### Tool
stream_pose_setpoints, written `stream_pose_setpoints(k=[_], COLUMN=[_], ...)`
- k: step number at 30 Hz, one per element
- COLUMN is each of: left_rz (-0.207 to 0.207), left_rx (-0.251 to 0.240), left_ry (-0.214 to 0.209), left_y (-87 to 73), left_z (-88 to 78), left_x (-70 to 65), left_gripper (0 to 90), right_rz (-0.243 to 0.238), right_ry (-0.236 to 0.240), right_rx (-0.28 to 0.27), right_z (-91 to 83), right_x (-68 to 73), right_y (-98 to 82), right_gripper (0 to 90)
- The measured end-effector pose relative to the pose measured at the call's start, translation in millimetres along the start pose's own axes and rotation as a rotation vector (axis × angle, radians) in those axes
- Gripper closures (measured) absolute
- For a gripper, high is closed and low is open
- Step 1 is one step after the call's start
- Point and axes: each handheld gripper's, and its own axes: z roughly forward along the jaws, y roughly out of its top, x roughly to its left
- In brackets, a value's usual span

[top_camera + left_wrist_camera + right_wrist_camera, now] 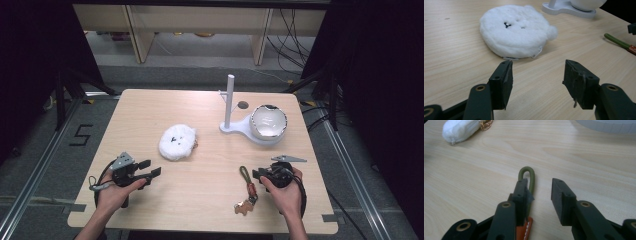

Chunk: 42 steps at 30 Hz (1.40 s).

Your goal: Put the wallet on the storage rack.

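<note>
High view: keychain (248,190) lies just beside right gripper (260,173); left gripper (147,170) near plush (177,142).
Left gripper view: jaws apart, empty.
Right gripper view: jaws apart, green loop (528,176) beside one; likely pre-grasp, needing recentring.

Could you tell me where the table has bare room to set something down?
The far-left corner of the table, beyond the white plush pad, is bare, as is the near middle strip between the left hand-held gripper and the green-looped keychain. The far right is crowded by the white stand.
</note>
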Motion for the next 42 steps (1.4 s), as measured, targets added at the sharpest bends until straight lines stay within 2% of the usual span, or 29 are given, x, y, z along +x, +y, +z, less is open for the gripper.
stream_pose_setpoints(k=[5, 7, 8, 9, 10, 12, 14, 15, 16, 18, 19, 20, 22, 23, 24, 25, 27, 28, 32, 34, 35, 37, 39, 42], left_rz=[-0.043, -0.055, -0.057, -0.062, -0.064, -0.060, -0.062, -0.058, -0.062, -0.067, -0.075, -0.075, -0.085, -0.078, -0.083, -0.105, -0.095, -0.081, -0.104, -0.101, -0.115, -0.133, -0.155, -0.145], left_rx=[0.003, 0.018, 0.030, 0.036, 0.042, 0.055, 0.060, 0.066, 0.062, 0.070, 0.079, 0.089, 0.108, 0.132, 0.145, 0.144, 0.173, 0.204, 0.243, 0.278, 0.283, 0.302, 0.304, 0.316], left_ry=[0.038, 0.054, 0.060, 0.066, 0.069, 0.064, 0.058, 0.053, 0.047, 0.040, 0.042, 0.038, 0.035, 0.037, 0.038, 0.040, 0.051, 0.053, 0.075, 0.085, 0.091, 0.100, 0.097, 0.108], left_y=[5.4, 8.4, 10.4, 12.6, 15.3, 22.8, 29.7, 34.5, 39.4, 49.6, 54.7, 59.0, 66.7, 70.1, 73.1, 75.7, 80.5, 82.8, 88.1, 89.4, 89.3, 89.1, 88.2, 86.6], left_z=[2.0, 4.8, 6.3, 8.3, 10.7, 16.0, 20.6, 23.1, 26.8, 34.1, 38.6, 43.2, 52.6, 56.2, 60.4, 65.3, 73.4, 76.8, 95.2, 102.9, 107.2, 113.4, 118.1, 123.0], left_x=[7.4, 10.2, 11.6, 12.7, 13.8, 16.5, 18.3, 19.8, 21.6, 27.5, 30.2, 33.2, 37.6, 40.0, 41.7, 42.1, 44.9, 47.6, 52.9, 56.6, 57.7, 59.7, 60.7, 60.9], left_gripper=[35.6, 33.6, 33.0, 32.9, 32.9, 32.9, 32.9, 33.0, 33.1, 33.5, 33.5, 33.5, 33.8, 33.7, 33.8, 33.8, 33.8, 33.8, 33.9, 34.3, 34.7, 36.1, 38.2, 41.5], right_rz=[0.015, 0.017, 0.008, 0.030, 0.023, 0.020, 0.024, 0.020, 0.020, 0.036, 0.020, 0.010, 0.040, 0.013, 0.019, 0.017, 0.011, 0.012, 0.009, 0.019, 0.013, 0.038, 0.033, 0.040], right_ry=[0.011, 0.002, 0.013, 0.018, -0.002, 0.015, -0.013, 0.003, -0.012, -0.002, -0.030, -0.020, -0.015, -0.012, -0.007, -0.012, -0.004, -0.002, 0.001, 0.002, 0.010, 0.002, 0.002, 0.013], right_rx=[0.028, 0.055, 0.056, 0.071, 0.093, 0.088, 0.102, 0.090, 0.090, 0.094, 0.100, 0.089, 0.100, 0.084, 0.091, 0.088, 0.087, 0.089, 0.088, 0.092, 0.091, 0.103, 0.100, 0.102], right_z=[-0.4, 0.2, 1.4, 0.3, -1.0, -2.1, -5.4, -4.3, -4.9, -5.0, -6.0, -4.9, -5.4, -4.4, -5.0, -4.3, -4.3, -4.3, -3.5, -2.7, -2.8, -2.7, -2.8, -2.8], right_x=[-0.1, -0.8, -1.3, 0.3, 0.8, 1.0, 3.5, 1.7, 1.6, 1.8, 2.0, 0.9, 3.9, 3.0, 3.9, 4.3, 5.1, 5.3, 4.7, 5.7, 5.3, 6.9, 6.5, 6.5], right_y=[-1.7, -0.9, -0.8, -0.5, 0.5, 0.7, 2.4, 2.7, 3.3, 4.3, 5.3, 5.8, 6.6, 6.9, 6.8, 6.7, 6.3, 6.3, 6.0, 6.1, 5.9, 6.0, 5.9, 5.1], right_gripper=[62.1, 60.6, 60.0, 59.3, 58.3, 57.4, 56.5, 56.2, 55.9, 55.3, 55.2, 54.9, 54.5, 54.0, 53.5, 53.3, 52.7, 52.5, 51.8, 51.3, 51.1, 50.2, 49.7, 49.6])
